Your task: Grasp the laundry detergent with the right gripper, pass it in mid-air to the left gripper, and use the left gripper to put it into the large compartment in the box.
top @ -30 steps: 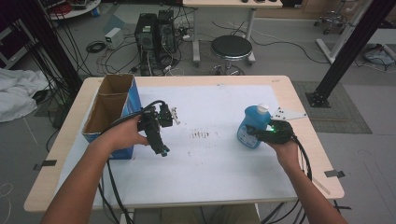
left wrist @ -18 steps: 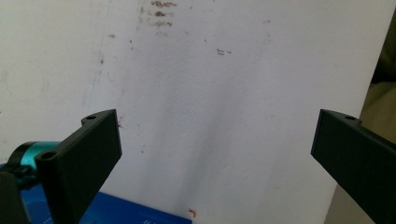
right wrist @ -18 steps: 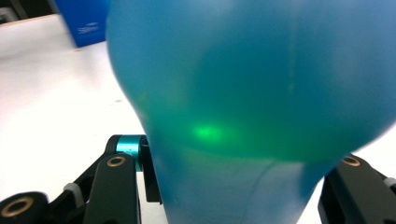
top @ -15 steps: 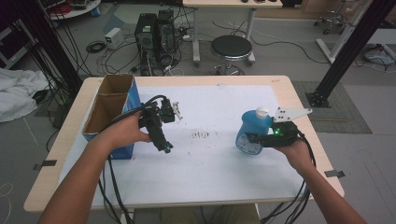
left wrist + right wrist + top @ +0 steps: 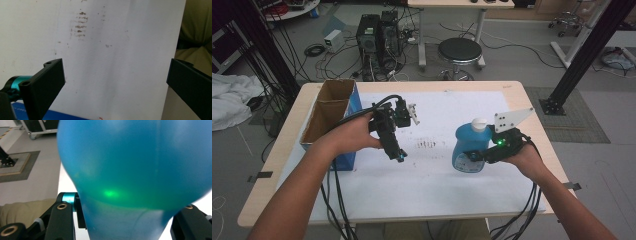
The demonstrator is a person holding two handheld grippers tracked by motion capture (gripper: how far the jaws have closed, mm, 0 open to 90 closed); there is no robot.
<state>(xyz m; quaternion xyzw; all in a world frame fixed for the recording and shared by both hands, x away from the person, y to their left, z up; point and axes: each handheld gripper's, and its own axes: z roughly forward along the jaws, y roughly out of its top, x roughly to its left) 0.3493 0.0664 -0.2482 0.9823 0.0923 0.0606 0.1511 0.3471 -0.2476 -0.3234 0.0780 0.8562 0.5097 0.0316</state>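
A: Start from the high view. What is on the table [image 5: 272, 195]?

B: A white sheet [image 5: 447, 180] covers most of it. A brown cardboard box [image 5: 329, 117] with blue sides stands at the left edge, open on top. A blue bottle [image 5: 468, 147] with a white cap stands upright on the right part of the sheet. Small dark marks [image 5: 427, 145] sit on the sheet between the two hands.

A: And the grippers?

B: The right gripper [image 5: 477, 154] comes in from the right and has the bottle's lower body between its jaws. A green light glows on it, and a grey plate rises on top. The left gripper [image 5: 399, 156] is held above the sheet, just right of the box, pointing down and toward the near edge. Black cables trail off the near side.

A: The left gripper view?

B: Its two black jaws stand wide apart with nothing between them. Below them lies the sheet [image 5: 112, 62] with the marks [image 5: 80, 25] farther off, and a strip of blue shows at the bottom edge.

A: The right gripper view?

B: The bottle [image 5: 140, 170] looms close and blurred, with a green glow on it. The jaws clamp its sides low down, one on each side. Grey floor [image 5: 30, 177] lies to the left.
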